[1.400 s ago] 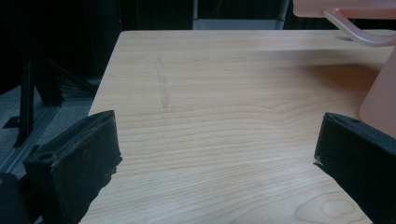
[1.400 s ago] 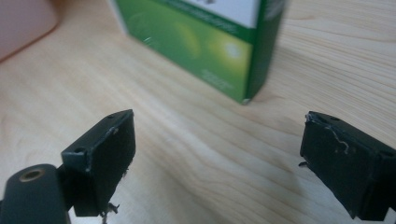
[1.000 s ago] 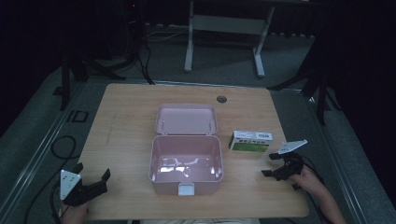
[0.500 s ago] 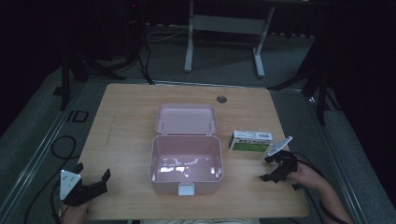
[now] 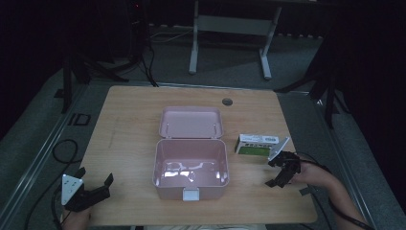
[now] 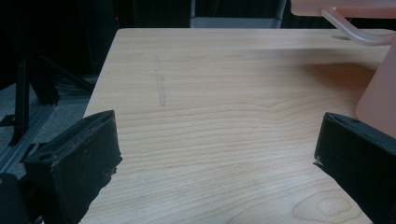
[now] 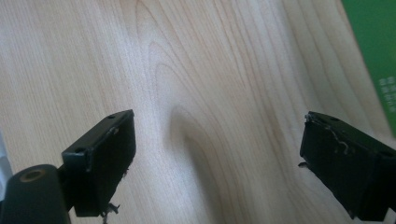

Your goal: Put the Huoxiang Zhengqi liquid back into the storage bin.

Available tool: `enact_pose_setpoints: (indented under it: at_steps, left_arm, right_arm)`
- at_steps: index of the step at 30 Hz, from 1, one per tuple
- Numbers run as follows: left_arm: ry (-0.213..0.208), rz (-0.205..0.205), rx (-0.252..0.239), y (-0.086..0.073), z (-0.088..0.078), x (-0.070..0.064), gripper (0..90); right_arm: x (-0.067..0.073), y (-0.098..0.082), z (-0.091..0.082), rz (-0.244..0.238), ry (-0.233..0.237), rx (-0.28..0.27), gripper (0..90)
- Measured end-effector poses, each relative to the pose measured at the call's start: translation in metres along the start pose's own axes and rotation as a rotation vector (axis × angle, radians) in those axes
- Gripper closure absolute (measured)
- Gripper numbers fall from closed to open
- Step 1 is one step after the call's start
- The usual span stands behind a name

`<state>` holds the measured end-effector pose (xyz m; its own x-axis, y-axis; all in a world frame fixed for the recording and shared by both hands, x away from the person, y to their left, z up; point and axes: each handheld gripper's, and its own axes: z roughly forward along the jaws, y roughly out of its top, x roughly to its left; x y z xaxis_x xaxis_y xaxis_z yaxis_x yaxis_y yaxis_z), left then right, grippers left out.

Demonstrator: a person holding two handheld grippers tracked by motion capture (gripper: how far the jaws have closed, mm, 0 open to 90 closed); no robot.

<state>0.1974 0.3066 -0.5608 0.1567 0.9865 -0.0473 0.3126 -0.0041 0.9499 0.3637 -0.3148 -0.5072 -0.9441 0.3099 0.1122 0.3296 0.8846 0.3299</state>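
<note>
High view: a pink lidded box sits in the middle of the wooden worktop, its lid thrown back flat behind it so the empty inside faces up, which reads as ready to receive something. Just to its right lies a small green-and-white carton, flat on its broad face and apart from the box wall. The right tongs hang over the worktop just in front of that carton, jaws spread and holding nothing, tilted downward as if lining up on it; the likely aim is to lift the carton into the box, though that is only a guess. The left tongs rest at the near left corner, well apart from the box, also spread and empty, seemingly parked out of the way. Left gripper view: the two black jaws stand wide over bare wood, with the pink box and its curved clear handle at the far right edge; nothing lies between the jaws. Right gripper view: the jaws are likewise wide apart and look steeply down on the wood grain, with the carton's green face entering at the upper right, beyond the right-hand jaw and not yet between the two.
</note>
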Motion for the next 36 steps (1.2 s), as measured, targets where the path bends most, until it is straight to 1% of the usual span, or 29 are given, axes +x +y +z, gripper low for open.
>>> enact_pose_setpoints:
  at_steps: [1,2,3,4,9,10,12,13,14,16,17,18,20,21,23,24,25,27,28,29,32,36]
  left_arm:
    - [0.0,0.001,0.0,0.0,0.0,0.0,0.3]
    - [0.0,0.0,-0.001,0.0,0.0,0.0,0.3]
    - [0.0,0.0,0.0,0.0,0.0,0.0,0.3]
    - [0.0,0.0,0.0,0.0,0.0,0.0,0.3]
    - [-0.001,0.0,0.001,0.0,0.0,0.0,0.3]
    - [-0.001,0.0,0.001,0.0,0.0,0.0,0.3]
    - [-0.001,0.002,0.001,0.0,0.0,0.0,0.3]
    - [-0.001,0.001,0.002,0.0,0.0,0.0,0.3]
    - [-0.001,0.001,0.002,0.0,0.0,0.0,0.3]
    - [-0.002,0.002,0.003,0.0,0.0,0.0,0.3]
    - [-0.003,0.003,0.004,0.0,0.0,0.0,0.3]
    - [-0.004,0.003,0.004,0.0,0.0,0.0,0.3]
    - [-0.005,0.003,0.004,0.0,0.0,0.0,0.3]
    - [-0.005,0.004,0.004,0.0,0.0,0.0,0.3]
    - [-0.005,0.002,0.003,0.0,0.0,0.0,0.3]
    - [-0.005,0.002,0.003,0.0,0.0,0.0,0.3]
    - [-0.005,0.002,0.003,0.0,0.0,0.0,0.3]
    - [-0.005,0.003,0.004,0.0,0.0,0.0,0.3]
    - [-0.005,0.003,0.004,0.0,0.0,0.0,0.3]
    - [-0.006,0.003,0.004,0.0,0.0,0.0,0.3]
    - [-0.006,0.003,0.003,0.0,0.0,0.0,0.3]
    - [-0.006,0.002,0.004,0.0,0.0,0.0,0.3]
  right_arm:
    - [0.0,0.004,-0.003,-0.007,0.0,0.016,11.2]
    - [0.0,0.004,-0.003,-0.007,0.0,0.016,11.2]
    - [0.0,0.005,-0.004,-0.012,0.002,0.022,14.4]
    - [0.0,0.007,-0.006,-0.021,0.01,0.033,13.1]
    - [0.004,0.017,-0.013,-0.074,0.025,0.082,13.3]
    - [0.004,0.017,-0.013,-0.074,0.025,0.082,13.3]
    - [0.005,0.021,-0.018,-0.095,0.011,0.101,13.7]
    - [0.005,0.025,-0.024,-0.108,0.009,0.104,13.9]
    - [0.005,0.025,-0.024,-0.108,0.009,0.104,13.9]
    - [0.005,0.03,-0.032,-0.127,-0.002,0.105,14.0]
    - [0.005,0.03,-0.032,-0.127,-0.002,0.105,14.0]
    - [0.002,0.036,-0.042,-0.14,-0.018,0.112,14.7]
    - [0.002,0.038,-0.044,-0.141,-0.025,0.115,14.6]
    - [-0.002,0.042,-0.051,-0.142,-0.034,0.117,14.6]
    - [-0.004,0.046,-0.058,-0.138,-0.041,0.121,15.2]
    - [-0.004,0.046,-0.058,-0.138,-0.041,0.121,15.2]
    - [-0.007,0.05,-0.065,-0.144,-0.044,0.123,16.6]
    - [-0.009,0.055,-0.071,-0.146,-0.059,0.121,17.1]
    - [-0.011,0.057,-0.074,-0.149,-0.053,0.117,18.0]
    - [-0.012,0.059,-0.077,-0.155,-0.062,0.116,18.1]
    - [-0.015,0.065,-0.083,-0.163,-0.087,0.116,18.1]
    - [-0.021,0.073,-0.089,-0.172,-0.104,0.117,19.4]
